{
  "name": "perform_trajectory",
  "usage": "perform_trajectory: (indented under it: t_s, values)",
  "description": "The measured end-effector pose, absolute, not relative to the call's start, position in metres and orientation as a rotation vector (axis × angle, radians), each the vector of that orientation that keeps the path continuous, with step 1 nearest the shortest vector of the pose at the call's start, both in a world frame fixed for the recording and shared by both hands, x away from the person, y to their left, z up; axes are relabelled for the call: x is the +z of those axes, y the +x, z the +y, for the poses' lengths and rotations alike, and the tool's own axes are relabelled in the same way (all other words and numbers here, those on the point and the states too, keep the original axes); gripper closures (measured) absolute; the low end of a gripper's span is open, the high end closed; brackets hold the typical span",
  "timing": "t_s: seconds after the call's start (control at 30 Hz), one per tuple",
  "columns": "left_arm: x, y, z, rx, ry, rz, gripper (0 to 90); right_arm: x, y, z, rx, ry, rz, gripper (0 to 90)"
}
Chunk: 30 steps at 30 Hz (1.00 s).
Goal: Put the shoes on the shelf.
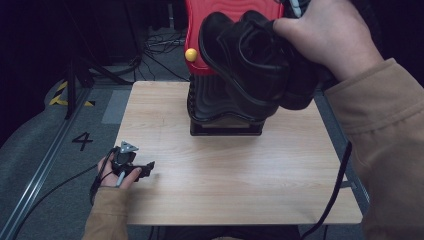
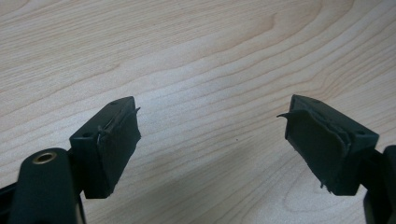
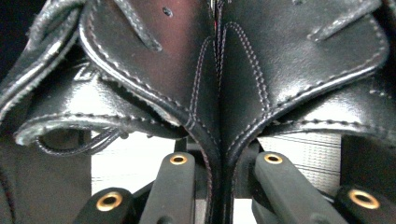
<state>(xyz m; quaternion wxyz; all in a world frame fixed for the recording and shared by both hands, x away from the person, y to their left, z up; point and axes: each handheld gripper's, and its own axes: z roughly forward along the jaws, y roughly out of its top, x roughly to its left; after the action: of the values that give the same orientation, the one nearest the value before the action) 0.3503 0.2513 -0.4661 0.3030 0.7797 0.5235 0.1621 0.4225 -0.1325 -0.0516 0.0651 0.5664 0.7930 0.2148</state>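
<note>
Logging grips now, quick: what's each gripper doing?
Left gripper: open, holding nothing, resting low over the table.
Right gripper: shut on the black shoes, raised above the table.

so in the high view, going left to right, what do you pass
left hand with its open claw → yellow knob on the red stand → black shoe → right hand

A light wooden counter fills the middle. Toward its far edge stands a red-and-black ridged stand, perhaps a shoe rest, with a yellow knob on its left side. Beyond the counter's left edge, the grey floor bears a painted "4".
</note>
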Motion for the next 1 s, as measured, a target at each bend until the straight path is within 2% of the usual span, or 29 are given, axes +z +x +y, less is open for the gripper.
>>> perform_trajectory:
  t_s: [0.5,1.0]
  values:
    - [-0.469,0.351,0.249,0.415,2.086,1.382,17.8,-0.026,0.492,-0.1,0.718,1.759,2.175,82.3]
    - [-0.469,0.354,0.25,0.398,2.103,1.375,18.0,-0.048,0.547,-0.075,0.761,1.723,2.0,82.4]
